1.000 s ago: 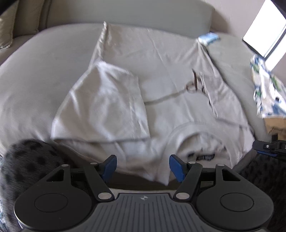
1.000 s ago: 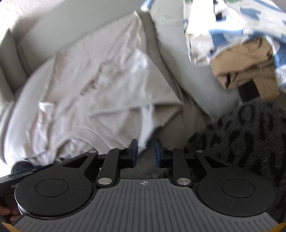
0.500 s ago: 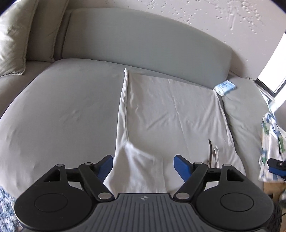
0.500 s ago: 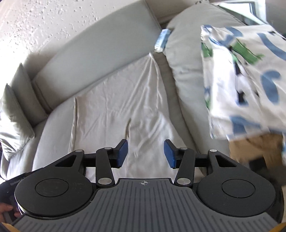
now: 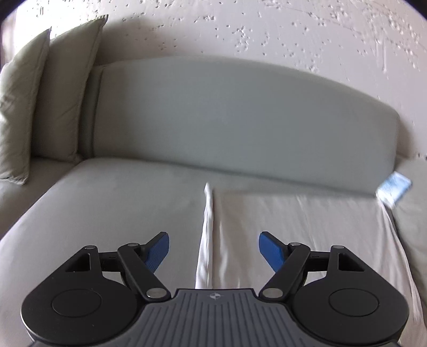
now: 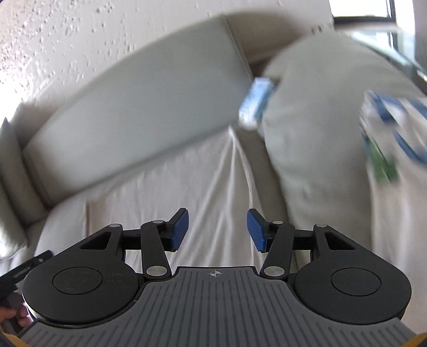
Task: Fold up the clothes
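Shirt (image 5: pixel 293 227): pale grey, spread flat on the sofa seat (image 5: pixel 106 213), its far edge near the backrest (image 5: pixel 240 120).
Left gripper (image 5: pixel 214 249): jaws wide apart, holding nothing, above the shirt's folded left edge.
Right gripper (image 6: pixel 217 230): jaws apart, holding nothing, over the shirt.
Small blue packet (image 5: pixel 395 189): at the shirt's far right corner.
Patterned cloth (image 6: pixel 392 138): at the right, blurred.

A pale grey sofa (image 5: pixel 112 202) fills both views, its curved backrest (image 5: pixel 240 120) set against a rough, speckled white wall (image 5: pixel 267 32). Two beige cushions (image 5: pixel 40 101) stand upright at the left end of the seat. On the right a rounded grey armrest (image 6: pixel 315 128) bulges, with a bright window (image 6: pixel 360 8) behind it letting daylight in
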The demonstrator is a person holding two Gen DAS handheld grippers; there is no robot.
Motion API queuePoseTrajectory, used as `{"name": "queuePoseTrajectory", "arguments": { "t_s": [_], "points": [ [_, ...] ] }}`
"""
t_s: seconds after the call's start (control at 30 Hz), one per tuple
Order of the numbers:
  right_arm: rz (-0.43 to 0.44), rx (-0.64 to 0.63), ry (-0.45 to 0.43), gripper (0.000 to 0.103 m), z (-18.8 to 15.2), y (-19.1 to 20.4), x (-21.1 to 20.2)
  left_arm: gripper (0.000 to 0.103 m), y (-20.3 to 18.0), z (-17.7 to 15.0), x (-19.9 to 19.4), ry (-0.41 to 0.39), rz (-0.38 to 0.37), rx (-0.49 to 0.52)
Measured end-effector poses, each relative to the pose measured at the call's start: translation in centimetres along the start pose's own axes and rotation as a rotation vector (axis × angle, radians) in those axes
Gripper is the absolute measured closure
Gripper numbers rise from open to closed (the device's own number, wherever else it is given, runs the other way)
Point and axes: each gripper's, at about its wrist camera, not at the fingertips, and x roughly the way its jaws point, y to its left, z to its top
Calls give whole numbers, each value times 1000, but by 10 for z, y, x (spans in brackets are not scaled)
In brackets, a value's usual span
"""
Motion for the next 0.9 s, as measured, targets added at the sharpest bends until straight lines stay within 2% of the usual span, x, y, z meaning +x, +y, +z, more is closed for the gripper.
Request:
{"name": "queuePoseTrajectory", "arguments": {
  "t_s": [0.1, 0.17, 0.23, 0.33, 0.43, 0.53, 0.6, 0.77, 0.87, 0.9],
  "points": [
    [-22, -14, -14, 48, 27, -1, 43, 32, 2, 17, 42, 28, 0, -26],
    [-48, -5, 8, 48, 45, -7, 74, 36, 3, 24, 74, 91, 18, -42],
    [-66, 18, 42, 49, 59, -15, 105, 36, 5, 28, 101, 135, 39, -51],
    [-41, 104, 64, 50, 73, -32, 139, 36, 7, 32, 124, 145, 42, -48],
    [-11, 147, 58, 51, 84, -41, 163, 38, 11, 34, 141, 170, -8, -42],
    [33, 121, 65, 56, 91, -39, 180, 44, 13, 36, 158, 215, -68, -42],
    [47, 93, 73, 59, 96, -35, 191, 44, 12, 37, 166, 225, -89, -25],
    [30, 63, 93, 59, 106, -28, 211, 42, 8, 44, 174, 226, -116, 20],
    [28, 56, 88, 60, 111, -26, 217, 42, 3, 48, 178, 226, -101, 36],
    [20, 45, 83, 65, 112, -24, 218, 43, 2, 50, 179, 225, -92, 39]
  ]
}}
